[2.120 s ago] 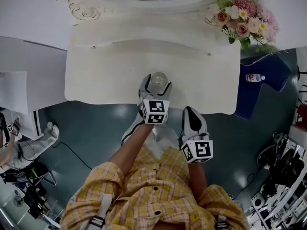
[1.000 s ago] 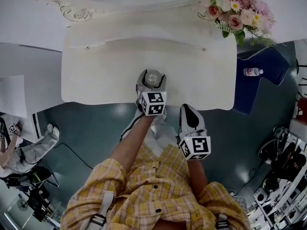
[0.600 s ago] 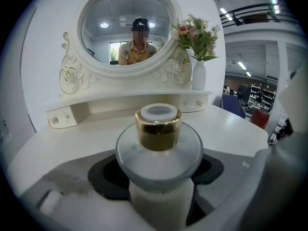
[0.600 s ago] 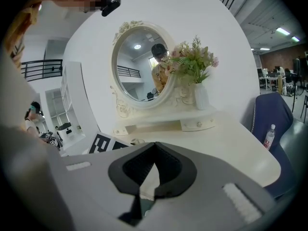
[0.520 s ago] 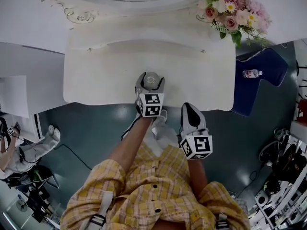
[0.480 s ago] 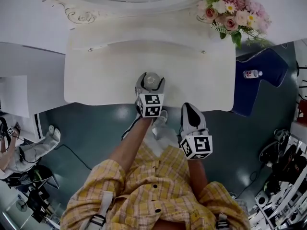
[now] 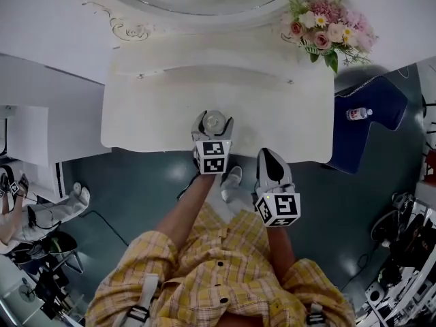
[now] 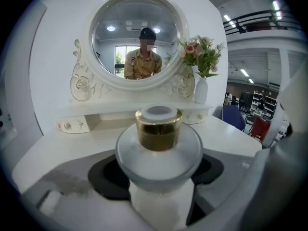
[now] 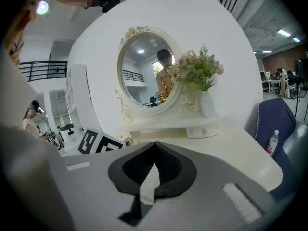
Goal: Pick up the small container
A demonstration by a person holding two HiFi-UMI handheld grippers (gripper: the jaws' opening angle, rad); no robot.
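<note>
Right, the white desk (image 7: 157,107) fills the middle of the room. Its oval mirror (image 8: 137,37) stands at the back in a carved frame, and a low shelf with small drawers runs under it. A person in a yellow checked shirt (image 7: 218,278) stands at the front edge, and shows in the mirror too. To the right of the desk is a dark blue chair (image 7: 371,118). A water bottle (image 7: 359,114) lies on its seat, its red label too small to read. A bunch of pink and white flowers (image 7: 325,29) stands in a white vase (image 8: 200,90) on the shelf's right end.

The left tongs (image 7: 213,124) reach over the desk's front edge, about midway along it, and are clamped on the jar (image 8: 159,150), one dark pad on each side of its round body. The right tongs (image 7: 272,165) hang over the teal floor just in front of the desk. Their jaws are together with nothing between them. Each marker cube shows only black-and-white squares, no lettering.

The jar is frosted glass with a gold collar and a white cap, upright, and bears no label on the side in view. I cannot tell whether its base touches the desk.
</note>
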